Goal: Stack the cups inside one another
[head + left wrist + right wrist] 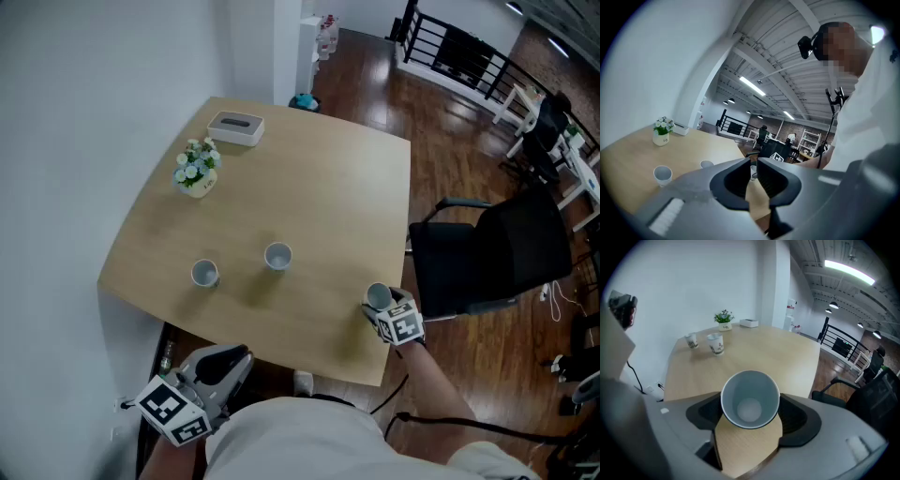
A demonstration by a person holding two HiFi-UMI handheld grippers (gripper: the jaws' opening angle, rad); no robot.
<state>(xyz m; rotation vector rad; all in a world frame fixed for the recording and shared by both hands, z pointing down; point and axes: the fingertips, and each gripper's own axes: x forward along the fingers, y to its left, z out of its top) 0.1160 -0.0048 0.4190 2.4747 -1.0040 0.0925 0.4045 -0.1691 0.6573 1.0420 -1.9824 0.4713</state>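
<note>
Three white paper cups are in view. One cup [204,273] [662,174] stands near the table's front left, and a second cup [277,256] [707,164] stands to its right. The third cup [377,294] [750,399] is upright at the front right edge, with my right gripper [382,306] [750,411] shut on its sides. Its inside is empty. In the right gripper view the other two cups [692,340] [716,343] stand far off together. My left gripper [234,361] [753,180] hangs below the table's front edge, jaws together, holding nothing.
The light wooden table [328,187] carries a small flower pot [196,169] [723,320] and a white tissue box [235,127] [749,323] at the far left. A black office chair [497,248] stands close to the table's right side. A white wall runs along the left.
</note>
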